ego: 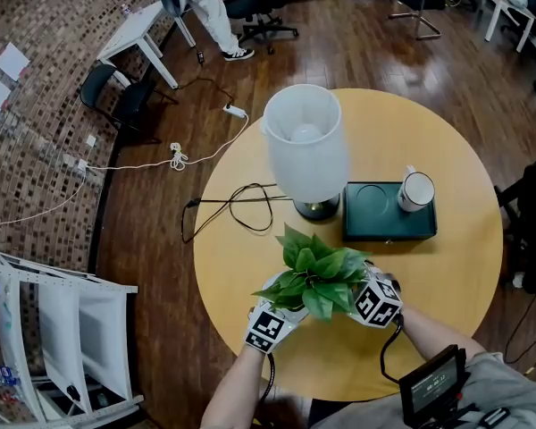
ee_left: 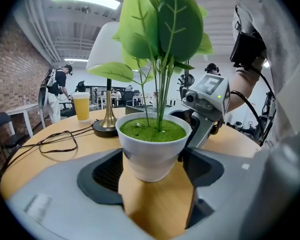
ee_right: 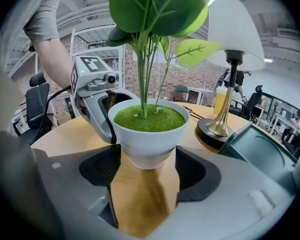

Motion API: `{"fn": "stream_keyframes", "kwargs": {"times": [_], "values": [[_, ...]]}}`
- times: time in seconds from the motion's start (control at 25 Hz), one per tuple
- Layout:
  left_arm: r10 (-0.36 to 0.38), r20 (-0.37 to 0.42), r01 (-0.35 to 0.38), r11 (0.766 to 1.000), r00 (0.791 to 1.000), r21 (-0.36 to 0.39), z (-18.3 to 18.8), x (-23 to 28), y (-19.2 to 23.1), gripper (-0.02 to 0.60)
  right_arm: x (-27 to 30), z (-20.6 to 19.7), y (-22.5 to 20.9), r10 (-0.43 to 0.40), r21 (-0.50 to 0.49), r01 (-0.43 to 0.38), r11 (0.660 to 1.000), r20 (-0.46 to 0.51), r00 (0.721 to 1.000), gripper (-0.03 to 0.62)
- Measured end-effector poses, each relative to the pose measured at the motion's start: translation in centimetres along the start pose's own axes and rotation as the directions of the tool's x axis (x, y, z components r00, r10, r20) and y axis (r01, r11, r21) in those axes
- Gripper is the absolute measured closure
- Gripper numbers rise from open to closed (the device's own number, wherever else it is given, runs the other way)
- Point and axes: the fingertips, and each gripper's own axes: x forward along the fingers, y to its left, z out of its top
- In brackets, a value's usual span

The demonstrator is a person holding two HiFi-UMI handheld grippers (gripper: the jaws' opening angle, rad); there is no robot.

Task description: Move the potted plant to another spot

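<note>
- The potted plant (ego: 317,280) sits near the front edge of the bench (ego: 447,266), just before the lamp (ego: 305,146).
- The left tongs (ee_left: 154,169) and right tongs (ee_right: 148,164) straddle its white pot from opposite sides, spread wide, pads seemingly pressed to its walls.
- Risk: if the hands move out of step, the smooth pot could twist loose or tip, and the leaves could catch the lamp.
- Both forearms reach in from the near edge, tongs tilted slightly down and facing each other.

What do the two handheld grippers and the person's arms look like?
The left gripper and right gripper are light grey plastic, with black ribbed pads inside the jaws. Each carries a white cube with black square markers and trails a black cable. The person wears a grey short-sleeved top.
</note>
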Motion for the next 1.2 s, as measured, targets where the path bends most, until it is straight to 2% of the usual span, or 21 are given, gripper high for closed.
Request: {"fn": "stream_keyframes", "kwargs": {"times": [0.08,0.16,0.32,0.56,0.72,0.84,1.0,1.04,1.2], "values": [[0.011,-0.002,-0.011,1.000,1.000,-0.019,-0.1,-0.2,0.1,0.198,-0.3,0.0,0.0,-0.005,-0.002,0.005,1.000,-0.004,1.000,0.243],[0.027,-0.001,-0.027,0.999,1.000,-0.042,-0.1,-0.6,0.3,0.164,-0.9,0.0,-0.2,-0.012,0.004,0.012,1.000,-0.003,1.000,0.240],[0.049,0.004,-0.048,0.996,0.999,-0.081,0.2,-2.1,-0.1,0.169,-2.8,0.4,-0.4,-0.036,0.018,0.036,0.999,0.009,0.999,0.241],[0.085,0.083,-0.072,0.986,0.993,-0.147,2.3,-6.1,-2.6,0.273,-7.5,3.0,0.7,-0.111,0.062,0.107,0.992,0.071,0.991,0.293],[0.091,0.160,-0.066,0.986,0.983,-0.156,5.1,-9.8,-6.8,0.359,-11.7,5.6,4.2,-0.158,0.073,0.150,0.986,0.126,0.979,0.352],[0.109,0.230,-0.077,0.986,0.967,-0.145,7.4,-12.5,-9.7,0.453,-14.8,7.2,7.0,-0.199,0.109,0.182,0.977,0.171,0.965,0.427],[0.140,0.299,-0.101,0.984,0.944,-0.144,9.8,-15.3,-12.1,0.580,-18.4,8.7,9.0,-0.289,0.202,0.247,0.948,0.215,0.933,0.563],[0.138,0.307,-0.099,0.985,0.942,-0.140,10.1,-15.8,-12.6,0.581,-18.8,9.0,9.6,-0.302,0.225,0.252,0.941,0.221,0.928,0.585],[0.115,0.330,-0.080,0.990,0.937,-0.117,10.9,-17.3,-14.2,0.581,-19.9,10.3,11.4,-0.325,0.244,0.269,0.932,0.232,0.917,0.585]]}}
